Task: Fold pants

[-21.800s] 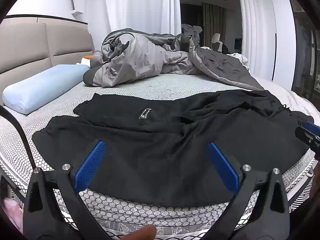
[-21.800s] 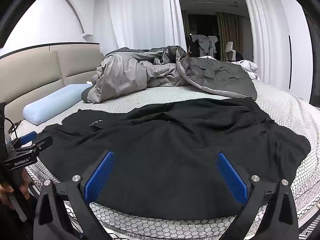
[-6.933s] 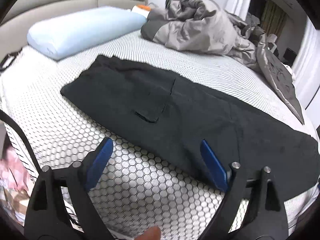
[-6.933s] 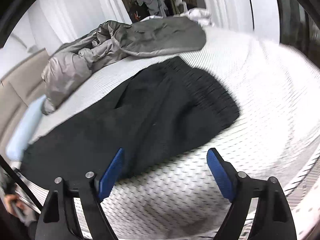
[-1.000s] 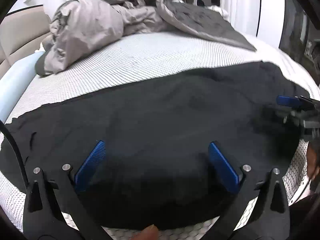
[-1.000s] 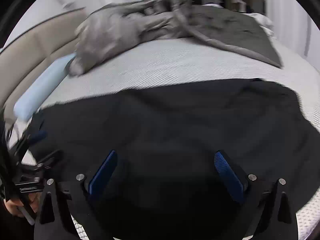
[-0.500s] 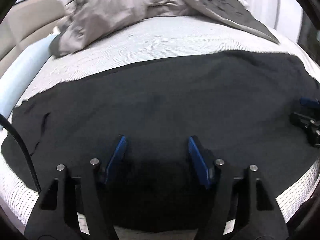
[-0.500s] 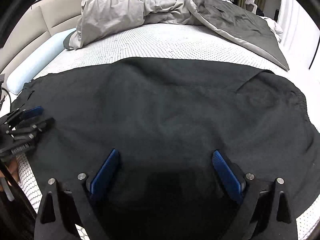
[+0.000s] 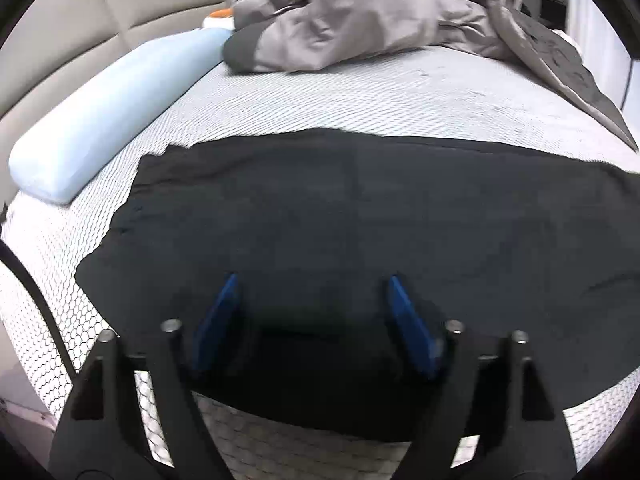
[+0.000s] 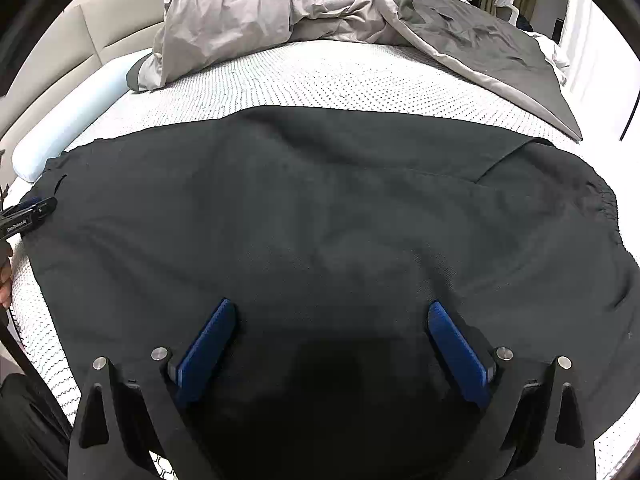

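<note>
Black pants point(image 10: 320, 216) lie flat across the bed point(image 10: 340, 76); left tool point(image 9: 310, 320) and right tool point(image 10: 330, 344) hover above them, jaws apart.

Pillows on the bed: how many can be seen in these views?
1. A light blue pillow lies along the headboard side of the mattress, left of the black pants. The grey duvet heaped behind could hide others.

Even, soft indoor light, no glare. My left view is motion-smeared, worst on the duvet point(image 9: 360, 20) at 12 o'clock; right view sharp. Heavy fisheye bend and black vignette at all rims. Pants point(image 10: 320, 220) read near-black, my tongs' shadow pooling at 6 o'clock.
</note>
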A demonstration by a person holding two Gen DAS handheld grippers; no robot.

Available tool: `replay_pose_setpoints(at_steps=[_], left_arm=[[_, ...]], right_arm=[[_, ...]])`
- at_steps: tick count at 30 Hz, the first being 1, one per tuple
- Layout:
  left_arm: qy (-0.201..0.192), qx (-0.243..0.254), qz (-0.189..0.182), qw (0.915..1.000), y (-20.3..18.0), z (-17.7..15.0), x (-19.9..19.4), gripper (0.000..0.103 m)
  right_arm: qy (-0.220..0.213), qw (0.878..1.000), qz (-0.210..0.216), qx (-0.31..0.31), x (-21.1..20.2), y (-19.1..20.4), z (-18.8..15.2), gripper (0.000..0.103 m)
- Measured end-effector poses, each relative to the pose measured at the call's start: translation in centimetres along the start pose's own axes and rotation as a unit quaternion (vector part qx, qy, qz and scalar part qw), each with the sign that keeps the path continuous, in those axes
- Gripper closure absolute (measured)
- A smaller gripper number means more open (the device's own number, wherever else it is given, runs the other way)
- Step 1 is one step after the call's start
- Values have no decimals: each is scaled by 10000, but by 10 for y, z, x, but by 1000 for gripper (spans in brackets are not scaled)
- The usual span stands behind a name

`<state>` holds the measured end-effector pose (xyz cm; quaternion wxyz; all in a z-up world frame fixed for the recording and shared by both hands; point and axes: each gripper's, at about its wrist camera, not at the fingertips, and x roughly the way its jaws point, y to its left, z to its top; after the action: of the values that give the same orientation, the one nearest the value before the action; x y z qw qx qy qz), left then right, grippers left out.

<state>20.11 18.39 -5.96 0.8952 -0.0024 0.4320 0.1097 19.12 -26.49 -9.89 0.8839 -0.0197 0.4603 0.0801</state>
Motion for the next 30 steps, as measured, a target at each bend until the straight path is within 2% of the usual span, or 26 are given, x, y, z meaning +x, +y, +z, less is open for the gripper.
replay_pose_setpoints(at_steps=[2,6,9,11,15,16,18,21,25,26,27,29,30], left_arm=[[44,-213,-105,9997,13,-2,1,24],[-84,-325,-115,9994,3,-6,-17,24],[-340,-69,-508,9981,-34,-10,-48,24],[-465,119,-942,9944,-67,-9,-67,23],[-387,301,-1645,9852,-124,-8,-75,21],[-334,522,-1814,9815,-144,-10,-73,21],[-271,871,-1760,9802,-171,-17,-71,21],[-79,1330,-1719,9761,-195,-29,-61,20],[101,1236,-1613,9791,-195,-39,-53,19],[120,1109,-1597,9808,-189,-37,-51,19],[132,1059,-1591,9815,-184,-39,-48,19],[159,954,-1471,9844,-176,-36,-43,19],[152,913,-1370,9862,-173,-34,-40,19]], right_arm=[[9,10000,-3,-10,0,0,0,4],[-11,10000,-10,-13,0,0,1,4],[-171,9997,194,41,-9,2,3,4],[-337,9986,405,37,-17,6,6,4],[-353,9972,603,-265,-17,23,6,4],[-278,9972,561,-401,-14,28,5,4],[-130,9972,430,-590,-8,31,2,4],[-81,9981,431,-443,-13,9,-2,4],[-67,9993,-339,170,-22,-62,-13,4],[-65,9979,-533,370,-23,-79,-16,6],[-107,9960,-605,643,-25,-100,-20,14],[-248,9936,-295,1062,-32,-125,-26,23],[-335,9918,-171,1224,-36,-131,-27,24]])
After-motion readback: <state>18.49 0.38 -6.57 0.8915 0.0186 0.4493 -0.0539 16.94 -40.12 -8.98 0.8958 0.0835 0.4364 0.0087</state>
